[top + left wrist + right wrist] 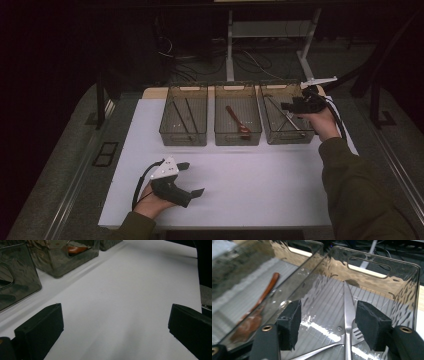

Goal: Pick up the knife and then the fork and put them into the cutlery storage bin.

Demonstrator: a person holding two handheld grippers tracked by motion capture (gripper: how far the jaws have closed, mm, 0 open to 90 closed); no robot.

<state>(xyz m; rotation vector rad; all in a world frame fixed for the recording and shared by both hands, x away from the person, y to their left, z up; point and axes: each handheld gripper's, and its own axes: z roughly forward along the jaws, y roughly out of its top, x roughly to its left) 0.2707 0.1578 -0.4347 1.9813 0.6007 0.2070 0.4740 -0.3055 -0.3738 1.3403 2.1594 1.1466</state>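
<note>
Dim room, cables on the floor behind. White table carries three clear bins. In the right bin a steel knife lies lengthwise, tip toward the far wall, crossing a fork. Right gripper hovers above, jaws spread, holding nothing. Left gripper spread, empty.

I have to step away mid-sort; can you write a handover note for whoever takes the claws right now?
Right claw: open above the right bin, holding nothing.
Left claw: open, empty, low over the white mat near the front edge.
Right bin: metal knife and fork lie crossed on the floor.
Middle bin: brown spoon.
Left bin: dark sticks, likely chopsticks.
Done: cutlery appears sorted by type.
Left: no loose pieces seen on the mat; lift the right claw clear.
</note>
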